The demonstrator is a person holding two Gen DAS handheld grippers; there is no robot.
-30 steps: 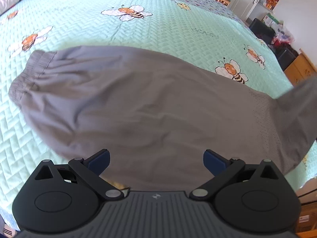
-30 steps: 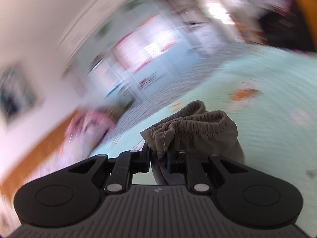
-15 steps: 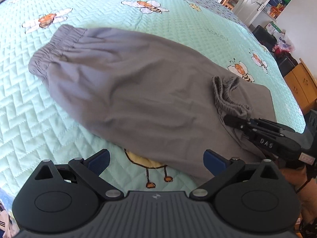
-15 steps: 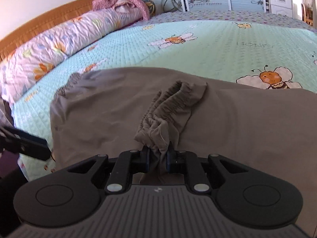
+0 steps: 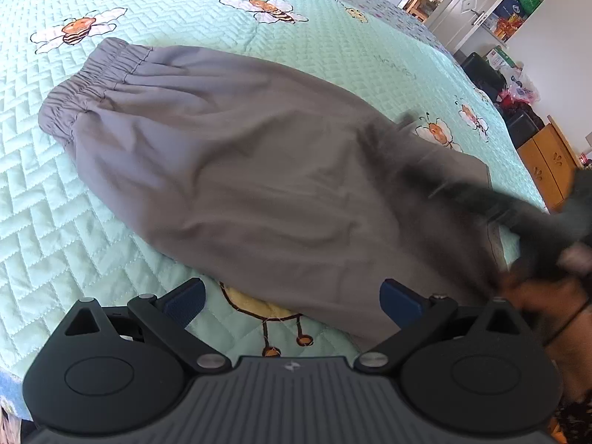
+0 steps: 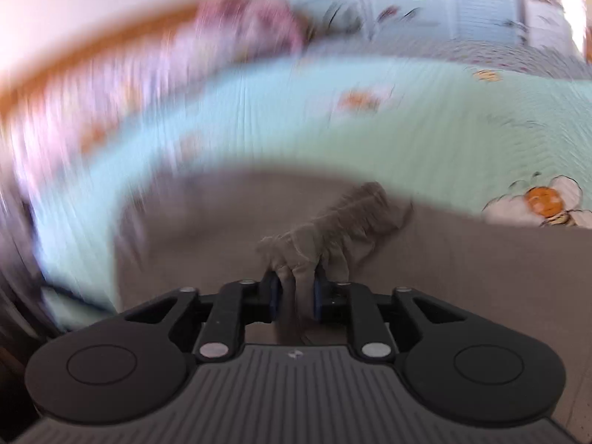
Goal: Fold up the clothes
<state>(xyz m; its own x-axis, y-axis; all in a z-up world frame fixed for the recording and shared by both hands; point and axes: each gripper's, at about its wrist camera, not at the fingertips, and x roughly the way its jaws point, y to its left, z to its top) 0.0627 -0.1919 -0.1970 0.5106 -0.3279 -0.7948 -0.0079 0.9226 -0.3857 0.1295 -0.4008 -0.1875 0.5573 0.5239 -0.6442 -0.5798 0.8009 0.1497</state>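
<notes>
Grey trousers [image 5: 259, 170] lie across the mint bee-print bedspread [image 5: 55, 222], with the elastic waistband [image 5: 92, 77] at the far left. My left gripper [image 5: 292, 301] is open and empty, hovering just short of the trousers' near edge. My right gripper [image 6: 295, 296] is shut on a bunched elastic cuff [image 6: 333, 225] of the trousers and holds it low over the folded cloth. In the left wrist view the right gripper [image 5: 518, 222] shows as a dark blur at the right edge.
The bedspread's near edge [image 5: 14, 388] drops off at the lower left. A wooden cabinet [image 5: 547, 170], dark boxes [image 5: 484, 74] and a door [image 5: 470, 7] stand beyond the bed at the right. The right wrist view is motion-blurred.
My right gripper has carried the cuff over the trousers and down onto them, and it is still moving. The left gripper has backed off a little, so more bedspread shows in front of it.
</notes>
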